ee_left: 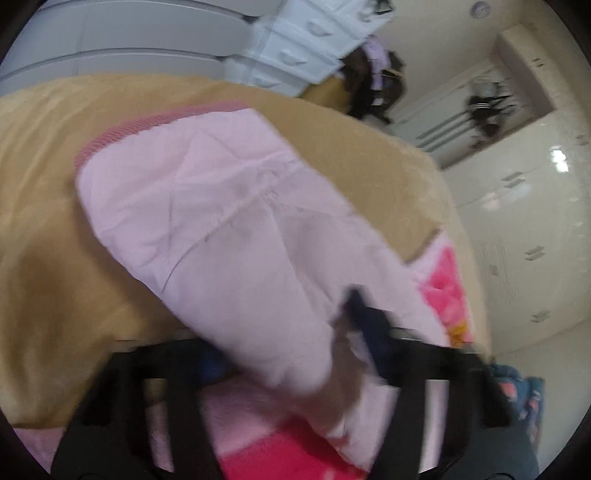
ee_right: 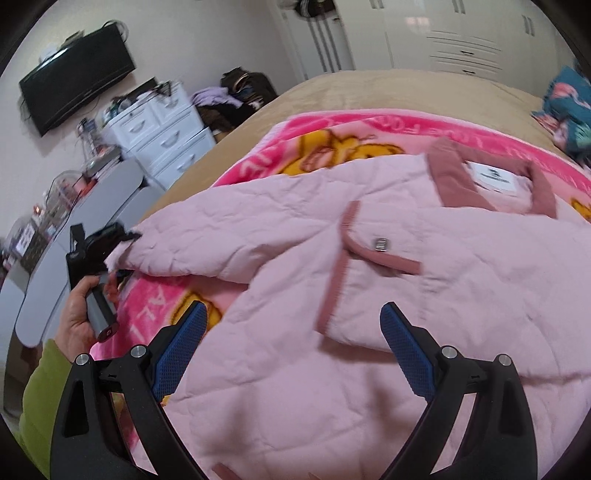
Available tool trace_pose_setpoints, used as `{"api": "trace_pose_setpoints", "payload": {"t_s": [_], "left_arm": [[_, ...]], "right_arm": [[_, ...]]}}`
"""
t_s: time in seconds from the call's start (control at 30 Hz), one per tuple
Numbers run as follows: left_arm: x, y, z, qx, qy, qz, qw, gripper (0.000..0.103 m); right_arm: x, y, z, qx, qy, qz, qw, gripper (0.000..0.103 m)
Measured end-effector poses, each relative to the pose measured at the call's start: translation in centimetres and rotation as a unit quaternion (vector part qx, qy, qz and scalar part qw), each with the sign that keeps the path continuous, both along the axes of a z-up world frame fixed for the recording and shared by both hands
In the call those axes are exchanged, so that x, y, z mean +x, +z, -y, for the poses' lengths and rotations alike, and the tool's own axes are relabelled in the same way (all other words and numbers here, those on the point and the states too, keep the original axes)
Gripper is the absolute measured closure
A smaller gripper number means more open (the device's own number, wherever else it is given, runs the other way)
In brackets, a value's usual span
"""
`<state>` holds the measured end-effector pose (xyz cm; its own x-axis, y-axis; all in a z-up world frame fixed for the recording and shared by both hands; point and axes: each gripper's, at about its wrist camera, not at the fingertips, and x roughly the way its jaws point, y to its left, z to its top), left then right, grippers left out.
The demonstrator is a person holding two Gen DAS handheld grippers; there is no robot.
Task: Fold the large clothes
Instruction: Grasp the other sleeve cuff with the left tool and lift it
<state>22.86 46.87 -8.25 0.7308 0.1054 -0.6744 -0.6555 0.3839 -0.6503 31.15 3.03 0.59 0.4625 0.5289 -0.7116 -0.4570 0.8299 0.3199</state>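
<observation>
A large pale pink quilted jacket (ee_right: 369, 295) with darker pink ribbed trim lies on a bright pink cartoon blanket (ee_right: 332, 136) on the bed. My left gripper (ee_right: 110, 240) is shut on the end of a jacket sleeve and holds it up at the left. In the left wrist view the sleeve (ee_left: 229, 229) drapes over my left gripper (ee_left: 291, 362), which is blurred. My right gripper (ee_right: 293, 321) is open and empty, hovering just above the jacket's body, near the ribbed cuff (ee_right: 340, 258) of the sleeve folded across the jacket.
The bed has a tan cover (ee_left: 55, 240). White drawers (ee_right: 162, 136) and a wall TV (ee_right: 74, 81) stand to the left. White wardrobes (ee_right: 443, 33) line the far wall. A teal patterned cloth (ee_right: 569, 107) lies at the bed's far right.
</observation>
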Motion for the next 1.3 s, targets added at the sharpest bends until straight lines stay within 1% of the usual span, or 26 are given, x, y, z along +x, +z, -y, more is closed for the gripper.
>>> {"api": "trace_pose_setpoints", "payload": {"t_s": [0.07,0.1,0.2,0.37,0.5,0.63,0.8,1.3], "left_arm": [[0.2,1.6,0.6,0.018,-0.012,0.013,0.9997,0.085],[0.2,2.7,1.0,0.031,-0.017,0.018,0.9992,0.087],[0.0,5.2,1.8,0.05,-0.023,0.045,0.9975,0.088],[-0.1,9.6,4.1,0.08,-0.038,0.087,0.9923,0.088],[-0.1,12.8,6.0,0.106,-0.061,0.11,0.9864,0.089],[-0.3,15.1,8.0,0.125,-0.079,0.128,0.9806,0.089],[-0.7,17.4,10.6,0.145,-0.1,0.152,0.9726,0.089],[-1.0,20.0,15.3,0.191,-0.152,0.181,0.9529,0.09]], "right_arm": [[-0.1,0.3,0.9,-0.001,-0.008,0.005,1.0,0.009],[-0.3,0.5,1.4,-0.001,-0.012,0.008,1.0,0.009],[-0.5,0.9,2.9,0.002,-0.024,0.011,1.0,0.009],[-1.0,1.6,5.1,0.008,-0.041,0.014,0.999,0.009],[-1.5,2.7,7.0,0.017,-0.056,0.021,0.998,0.009],[-2.0,3.3,8.6,0.024,-0.068,0.026,0.997,0.009],[-2.7,3.7,9.7,0.032,-0.074,0.029,0.996,0.009],[-3.6,3.9,12.8,0.047,-0.093,0.032,0.994,0.009]]}}
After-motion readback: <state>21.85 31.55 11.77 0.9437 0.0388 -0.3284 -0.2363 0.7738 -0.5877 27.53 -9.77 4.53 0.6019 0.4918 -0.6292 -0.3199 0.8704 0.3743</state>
